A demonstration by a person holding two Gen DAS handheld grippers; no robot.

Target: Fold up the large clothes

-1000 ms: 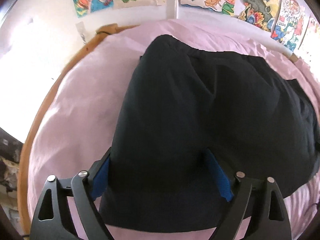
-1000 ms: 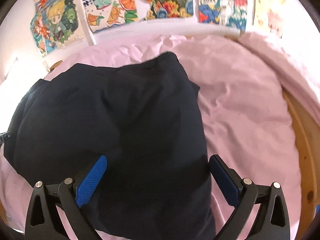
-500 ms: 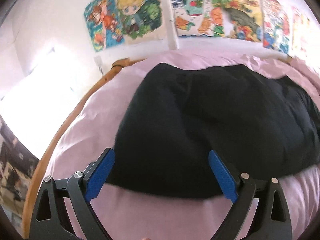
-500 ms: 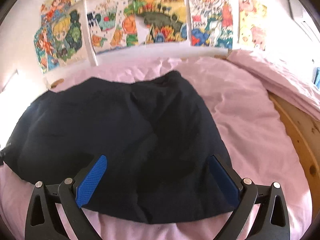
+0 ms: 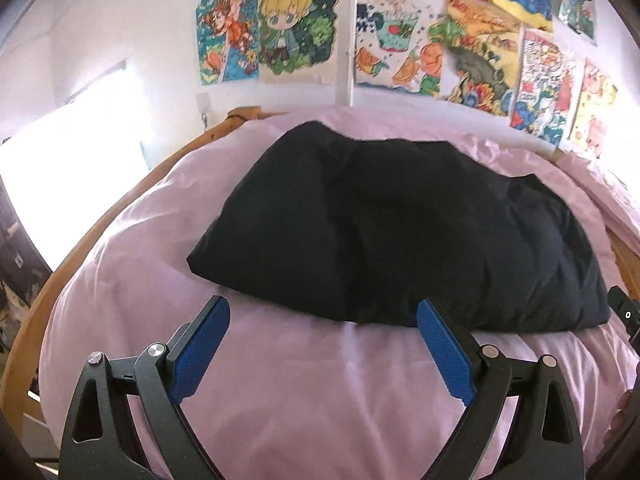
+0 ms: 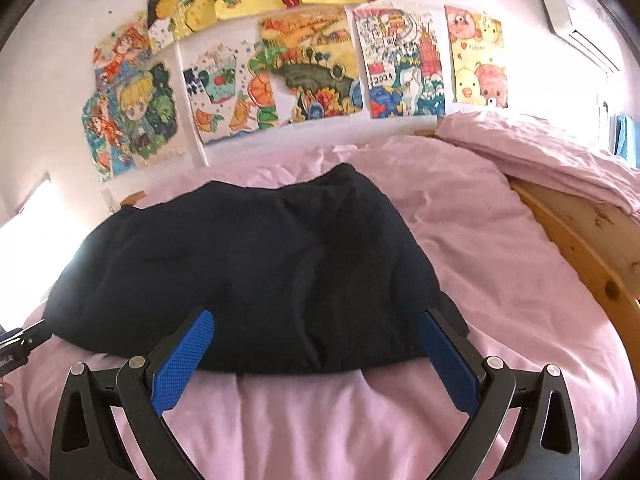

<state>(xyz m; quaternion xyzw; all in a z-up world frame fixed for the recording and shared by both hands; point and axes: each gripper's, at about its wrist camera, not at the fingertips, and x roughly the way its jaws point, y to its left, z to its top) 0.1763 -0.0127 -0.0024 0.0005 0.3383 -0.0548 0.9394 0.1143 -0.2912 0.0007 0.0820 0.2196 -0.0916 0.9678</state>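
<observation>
While both units hovered over the near part of the bed [image 5: 320, 392], I logged the following state. My left hand-held gripper [image 5: 323, 354] had its jaws spread wide, with the blue pads [image 5: 200, 354] apart and gripping nothing; only pink sheet showed between them. My right hand-held gripper [image 6: 316, 360] was likewise fully spread and empty, its blue pads [image 6: 182, 360] framing the near hem of the garment without clamping it.

The folded black garment [image 5: 400, 232] lay flat on the pink bed sheet, roughly mid-bed, just beyond both sets of fingertips. In the left wrist view its near edge ran just past the pad tips. In the right wrist view the garment [image 6: 256, 272] reached between the pads, and a lower layer protruded at the near right corner.

A wooden bed frame [image 6: 580, 248] bounded the right side, with a folded pink quilt [image 6: 540, 152] far right. Coloured drawings [image 6: 312, 68] covered the far wall. The tip of the right unit showed at the right edge of the left view.
</observation>
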